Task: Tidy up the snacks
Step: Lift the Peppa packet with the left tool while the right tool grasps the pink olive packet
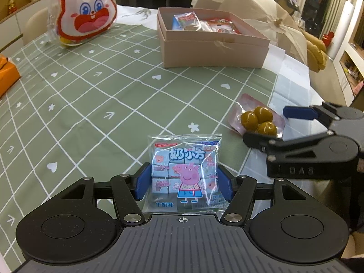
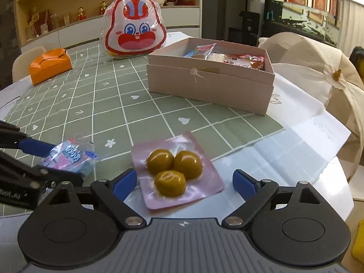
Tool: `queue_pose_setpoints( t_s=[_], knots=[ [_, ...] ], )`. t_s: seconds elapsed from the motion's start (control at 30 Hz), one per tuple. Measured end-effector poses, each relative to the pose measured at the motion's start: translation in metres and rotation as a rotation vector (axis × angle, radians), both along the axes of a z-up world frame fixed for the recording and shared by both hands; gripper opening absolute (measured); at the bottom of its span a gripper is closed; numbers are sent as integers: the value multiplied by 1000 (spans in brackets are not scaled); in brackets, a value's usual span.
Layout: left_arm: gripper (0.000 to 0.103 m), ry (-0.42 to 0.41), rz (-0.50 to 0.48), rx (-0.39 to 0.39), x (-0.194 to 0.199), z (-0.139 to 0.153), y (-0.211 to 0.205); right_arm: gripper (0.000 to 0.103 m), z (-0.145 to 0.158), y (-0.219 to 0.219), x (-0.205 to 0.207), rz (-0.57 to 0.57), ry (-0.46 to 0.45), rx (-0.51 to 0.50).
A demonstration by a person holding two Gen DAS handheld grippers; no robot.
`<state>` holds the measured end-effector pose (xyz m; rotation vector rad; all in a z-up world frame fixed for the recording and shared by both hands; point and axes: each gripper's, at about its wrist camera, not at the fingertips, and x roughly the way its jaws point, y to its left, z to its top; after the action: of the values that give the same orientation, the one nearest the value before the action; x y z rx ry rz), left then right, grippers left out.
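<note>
Gripping the blue milk-cube snack packet [image 1: 185, 173], your left tool [image 1: 184, 183] has its two blue pads pressed against the packet's sides, and the cartoon pig on the wrapper faces the left wrist camera. The packet's far end sits over the green checked cloth [image 1: 95, 95] covering the surface; whether its base touches the cloth or is lifted you cannot tell from these views. From the right wrist view the same packet [image 2: 70, 159] shows at the left edge, clamped between the left tool's [image 2: 49, 159] fingers.

Your right tool [image 2: 184, 183] is released: its jaws stand wide on either side of the pink vacuum pack of three green olive-like fruits [image 2: 176, 174], with clear gaps between the pads and the pack's edges. That pack lies flat near the surface's front edge, where the green cloth meets a pale glossy sheet [image 2: 284, 150]. In the left wrist view the pack [image 1: 258, 119] sits to the right of the milk packet, with the right tool [image 1: 270, 124] bracketing it.

Farther back stands the open pink cardboard box [image 2: 211, 88], already holding several wrapped snacks. Behind it to the left a rabbit-face gift bag [image 2: 134, 29] stands upright, and an orange box [image 2: 50, 64] rests at the far left. A beige mesh food cover [image 2: 318, 72] sits to the right of the pink box.
</note>
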<state>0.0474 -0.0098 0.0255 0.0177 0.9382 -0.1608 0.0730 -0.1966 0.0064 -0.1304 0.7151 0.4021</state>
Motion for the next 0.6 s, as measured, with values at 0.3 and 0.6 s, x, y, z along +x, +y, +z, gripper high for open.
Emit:
queue_pose_setpoints(
  t_s=[0.3,0.6],
  knots=[
    [67,-9,1,7,-1,-1,-1,76,6,12,3,53,21,-16],
    [67,-26,4,12,-4,-1,-2,71,23,10,0,31,73,13]
  ],
)
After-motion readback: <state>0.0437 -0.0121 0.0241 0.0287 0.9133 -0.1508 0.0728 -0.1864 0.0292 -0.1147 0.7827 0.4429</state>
